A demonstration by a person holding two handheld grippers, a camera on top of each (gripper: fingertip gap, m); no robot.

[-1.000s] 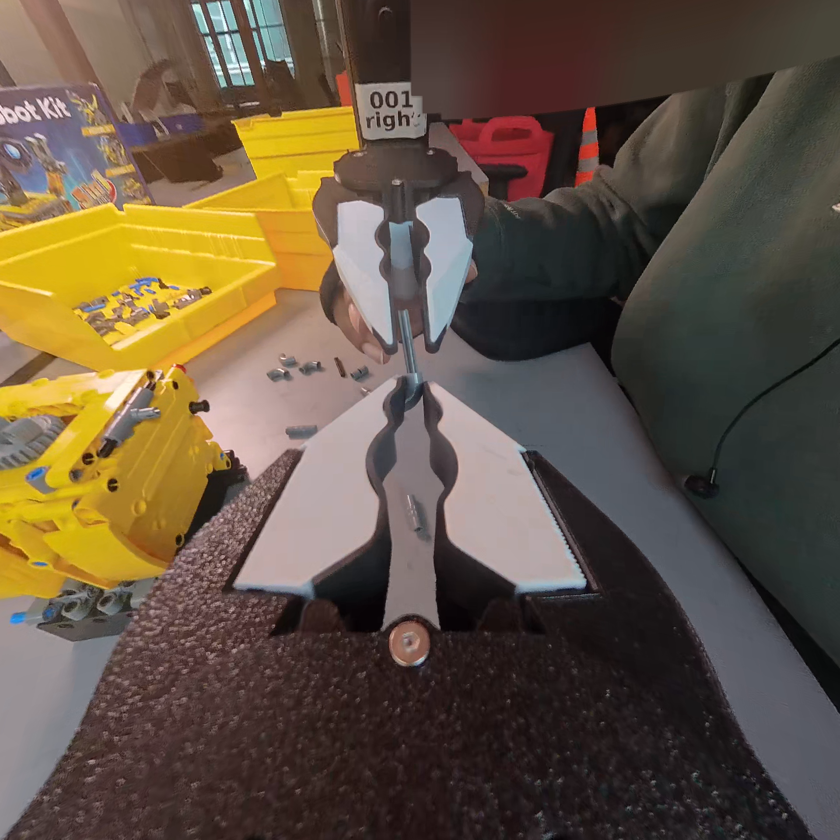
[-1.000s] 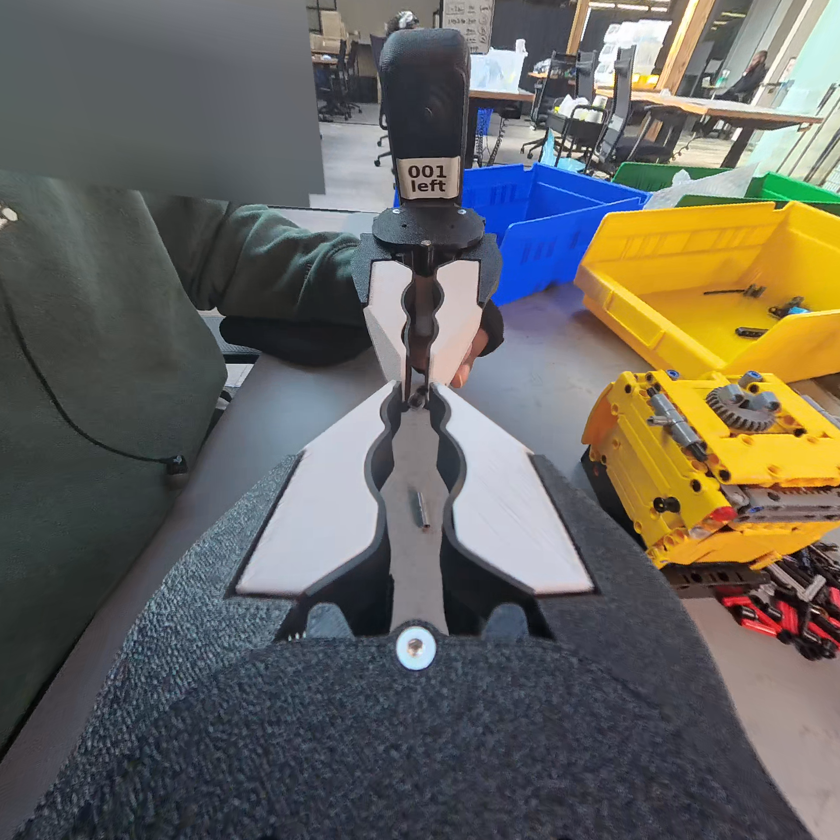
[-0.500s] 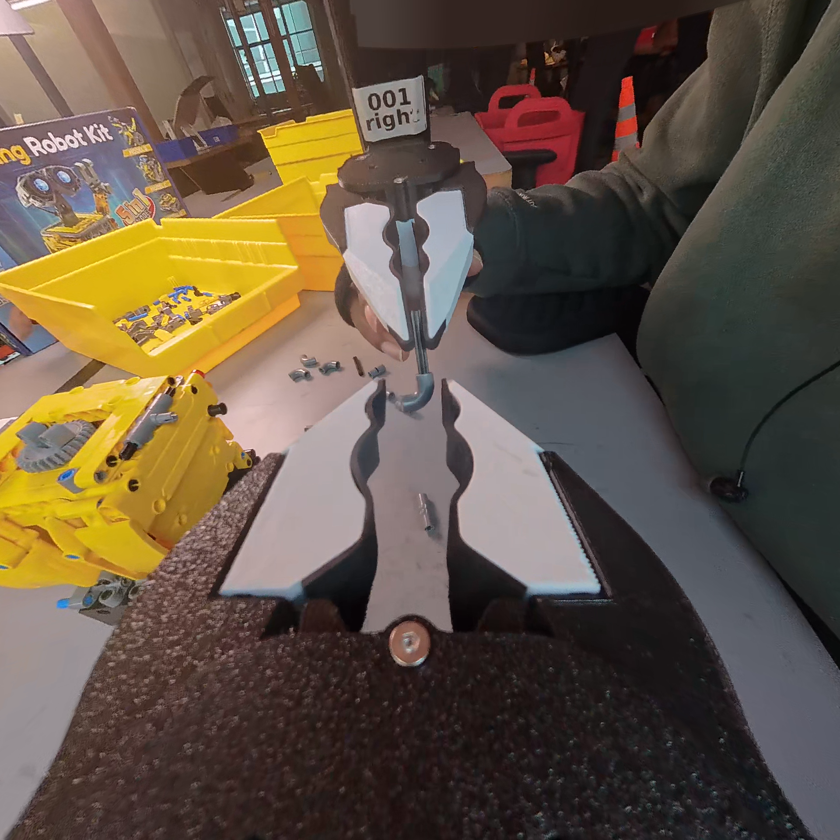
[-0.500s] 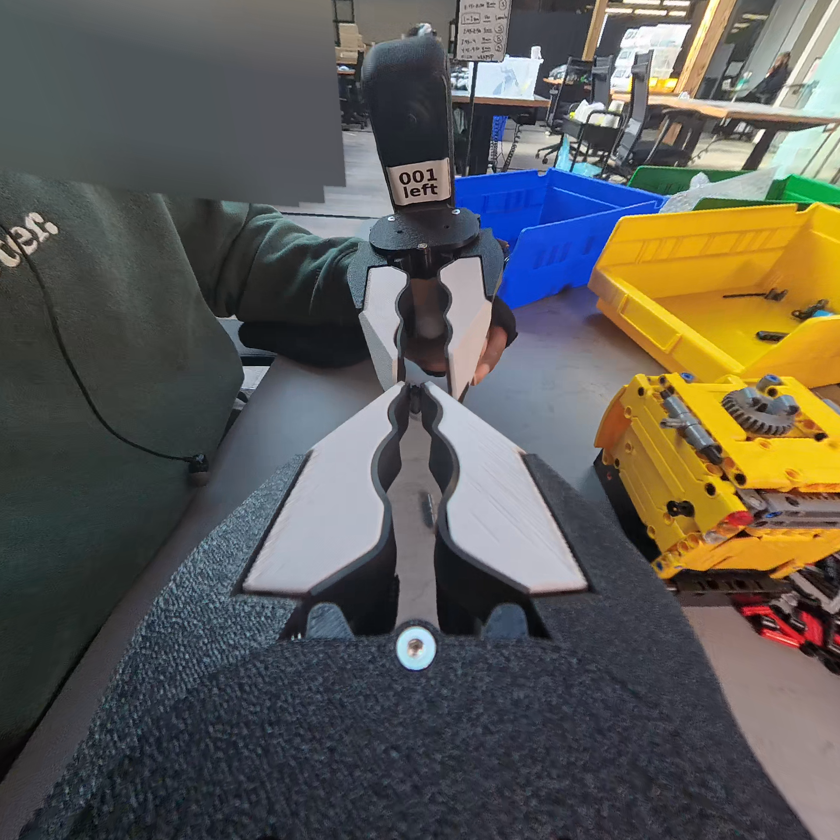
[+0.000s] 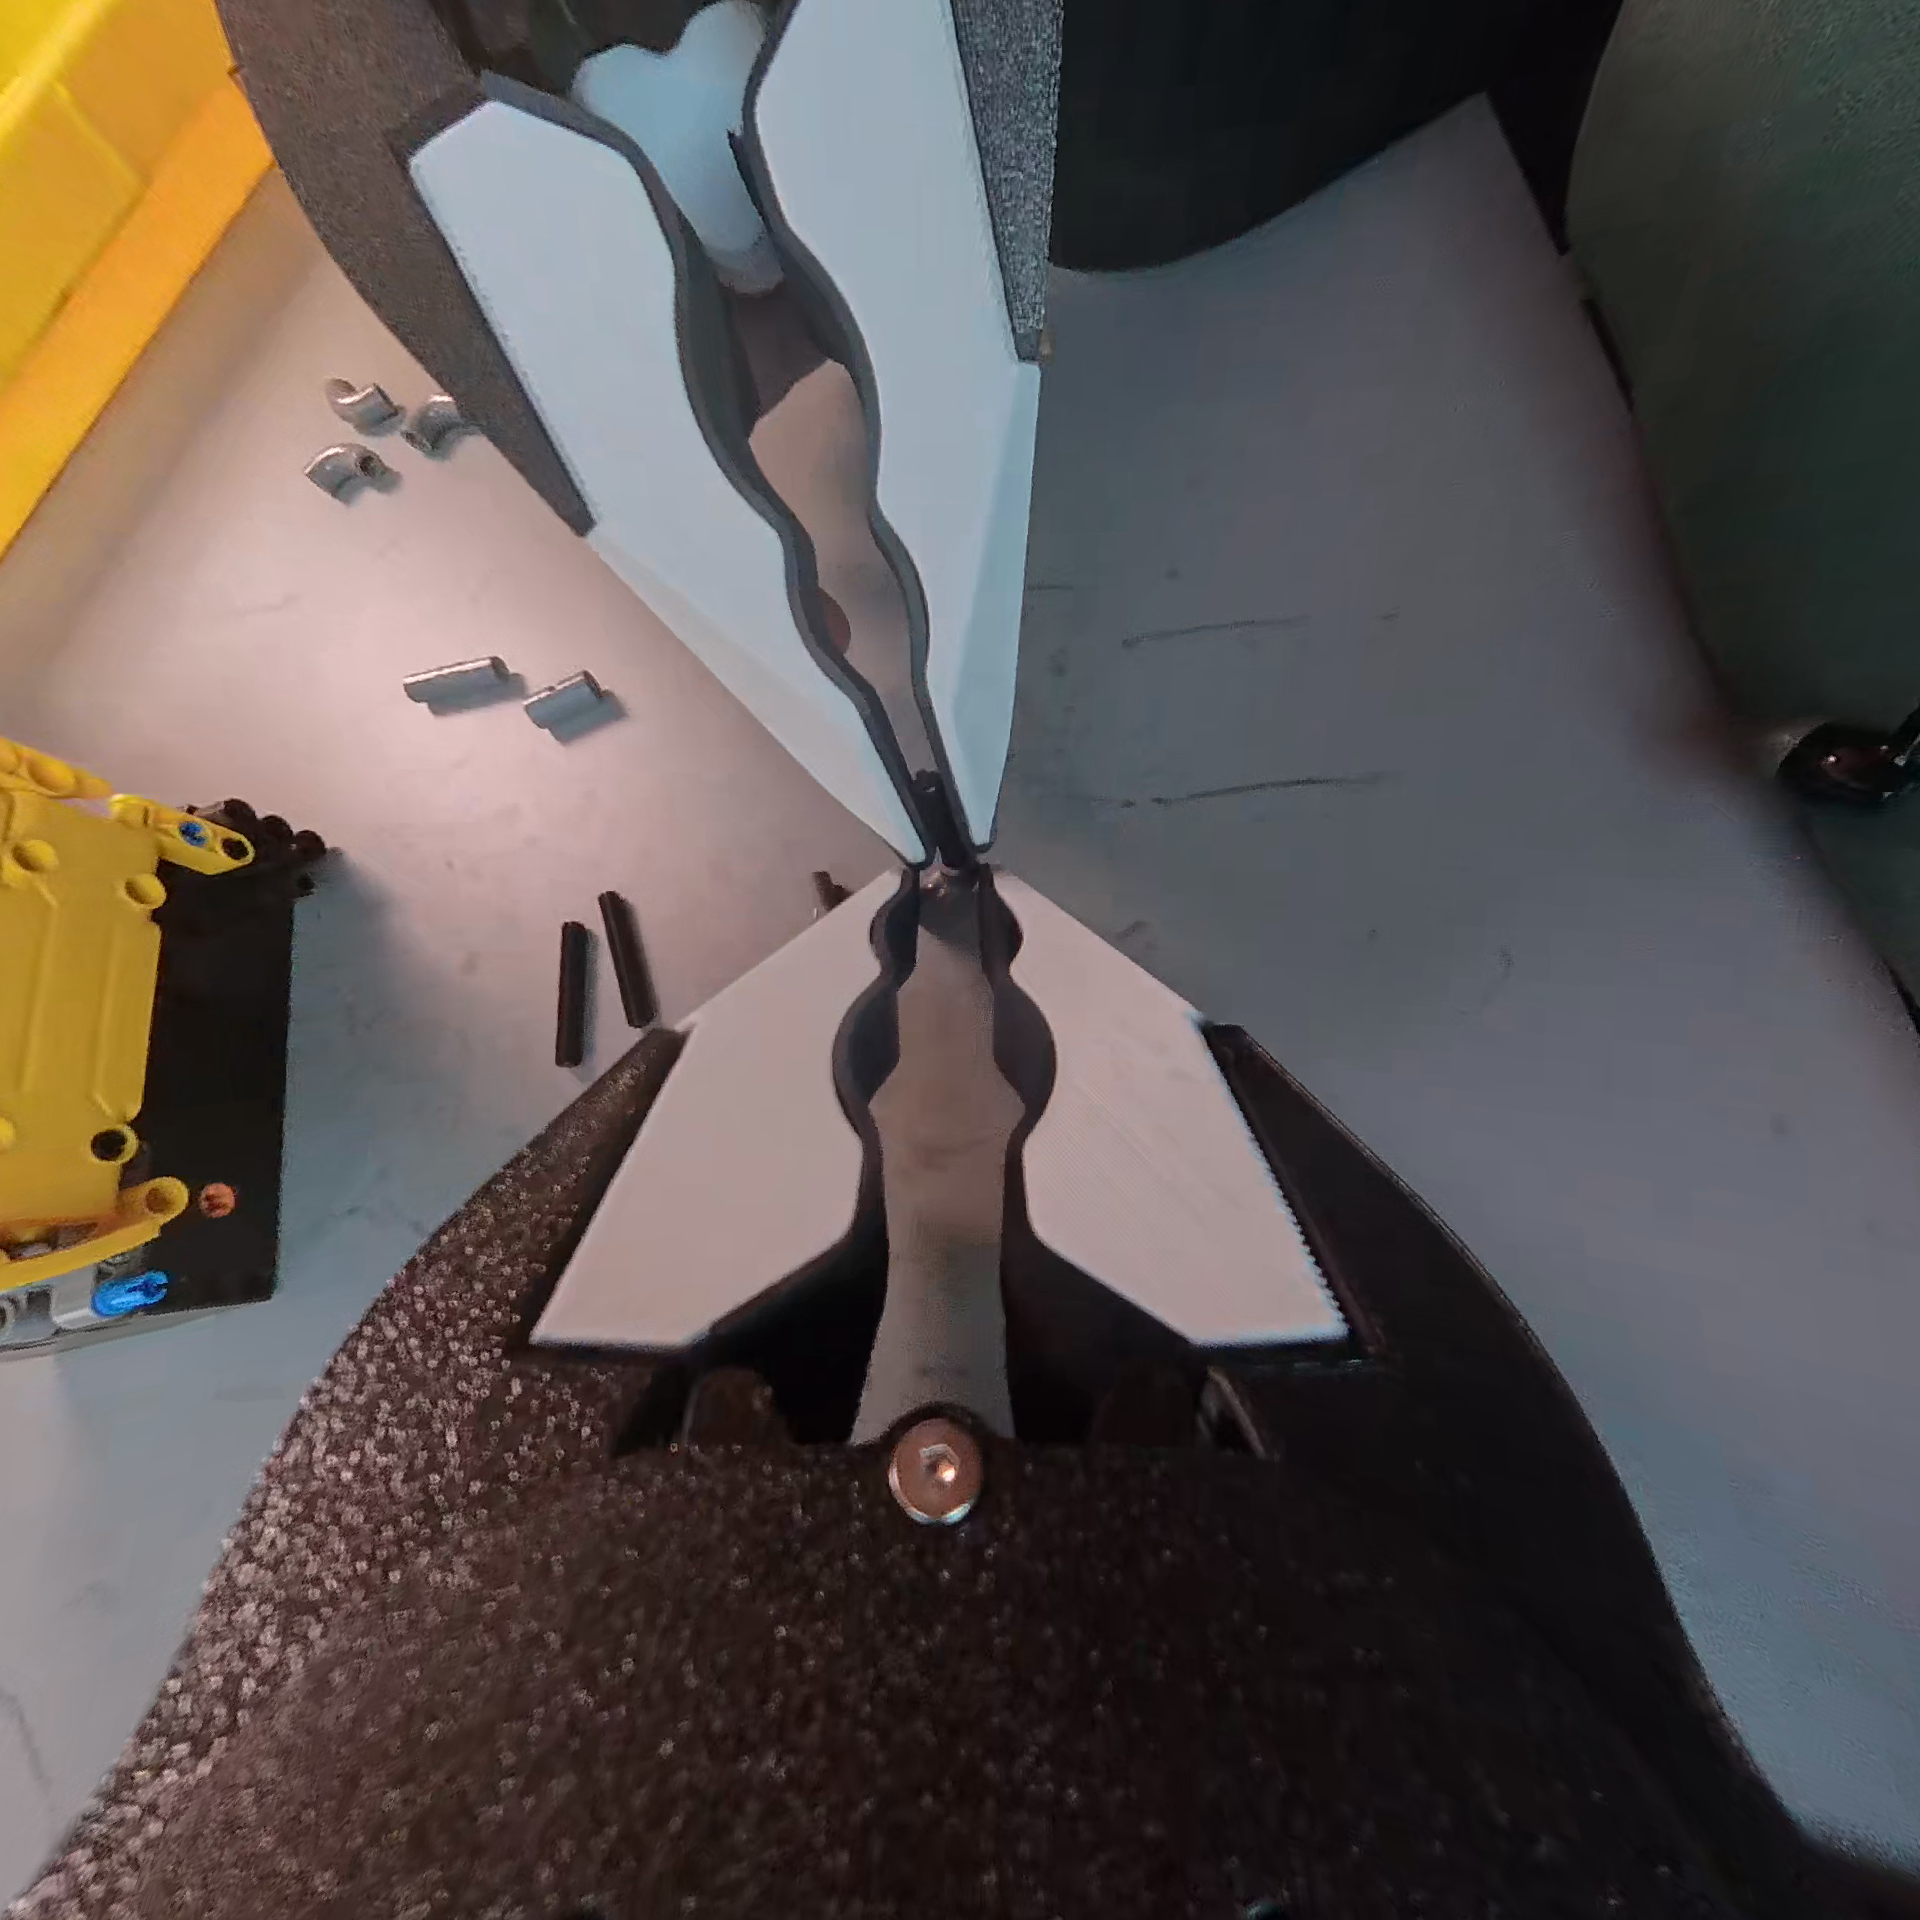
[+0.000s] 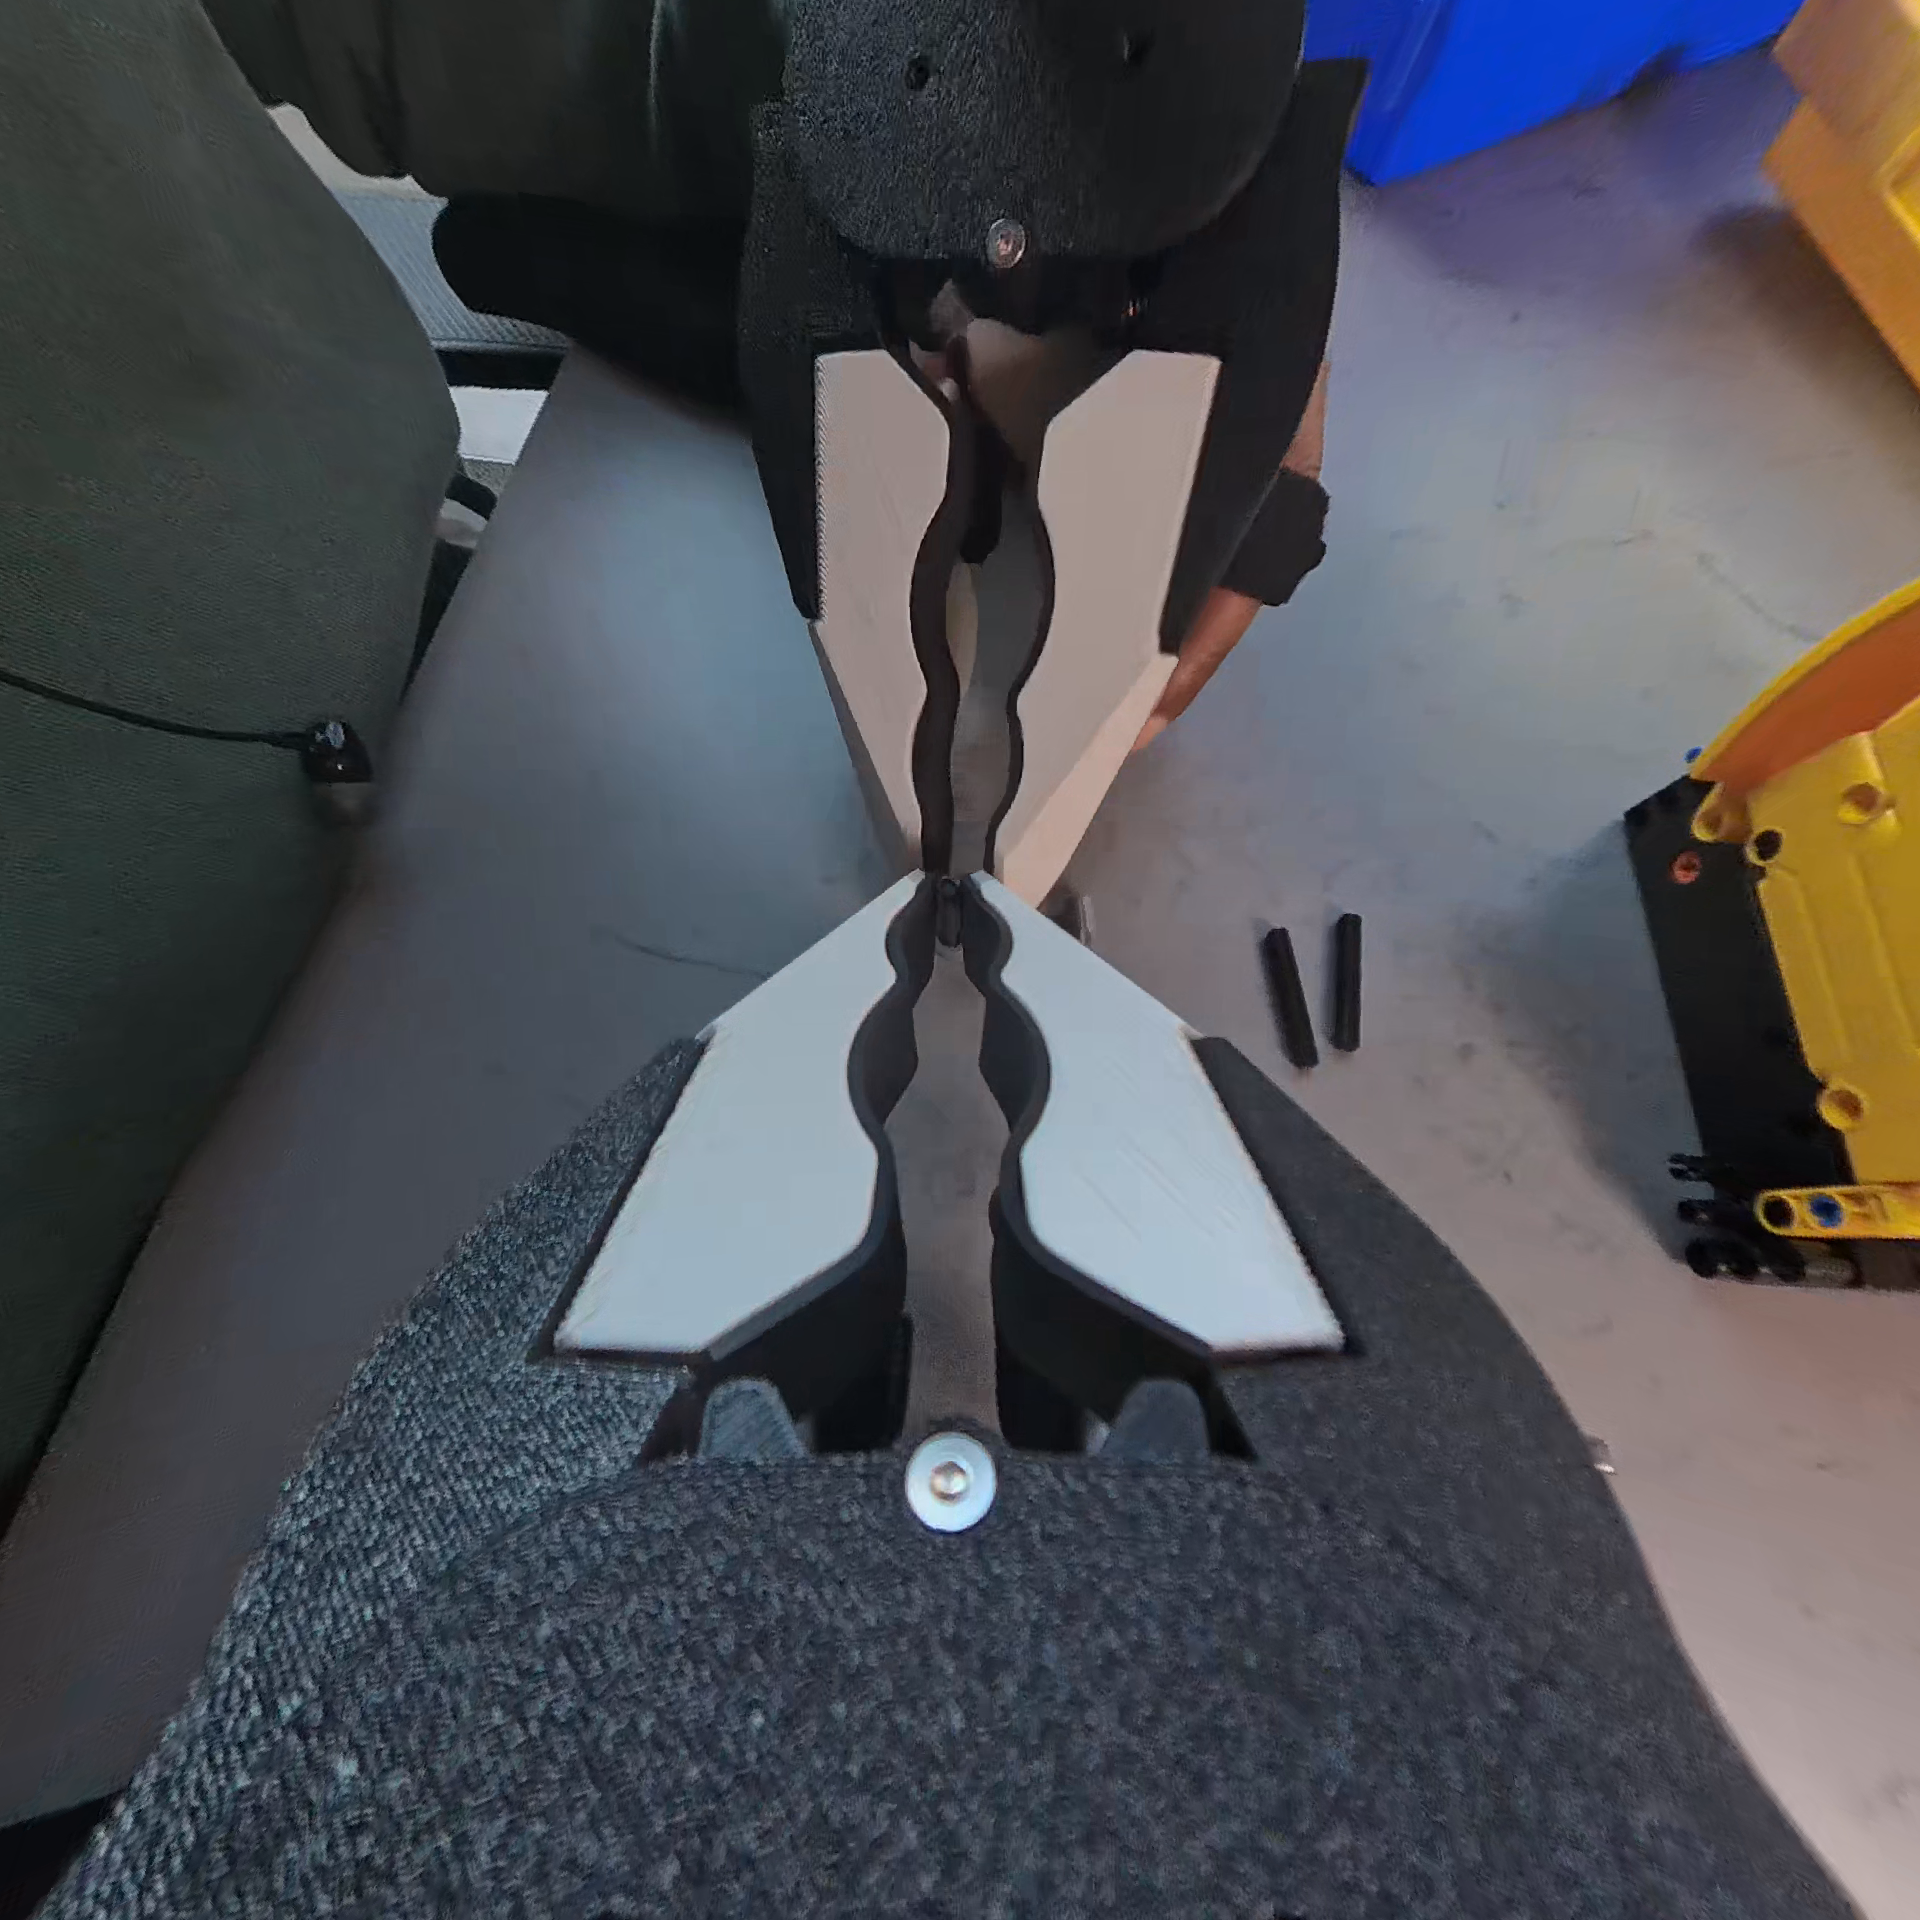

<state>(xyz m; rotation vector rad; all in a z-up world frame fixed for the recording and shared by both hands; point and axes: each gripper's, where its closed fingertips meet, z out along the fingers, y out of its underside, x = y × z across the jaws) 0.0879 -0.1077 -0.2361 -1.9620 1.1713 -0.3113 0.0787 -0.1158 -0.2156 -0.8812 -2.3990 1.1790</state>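
- Since the earlier pictures both grippers have tipped down toward the desk [image 5: 1351, 623]; the bins and room behind have mostly left the views, and the desk surface fills them.
- Left gripper [image 5: 943, 883]: fingers drawn narrow, tips nearly together around a small grey piece [image 5: 940, 885] low over the desk. Whether they truly clamp it cannot be told.
- Right gripper [image 6: 948, 902]: fingers narrow, tips closed on a small dark pin [image 6: 948, 920].
- The two grippers meet tip to tip above the middle of the desk; the pin and the grey piece sit at the meeting point.
- Two black rods [image 6: 1314, 992] lie side by side on the desk, just beside the fingertips, between them and the yellow model.
- Yellow brick model [image 5: 73, 1039] on a black base sits at the side edge of the desk, apart from both grippers.
- Grey connector pieces [image 5: 353, 468] and short grey sleeves [image 5: 509, 691] lie scattered farther along the desk.
- Yellow bin [image 5: 94, 208] and blue bin [image 6: 1507, 73] stand toward the far edge.
- A person's green sleeve [image 6: 156, 520] borders the near edge.
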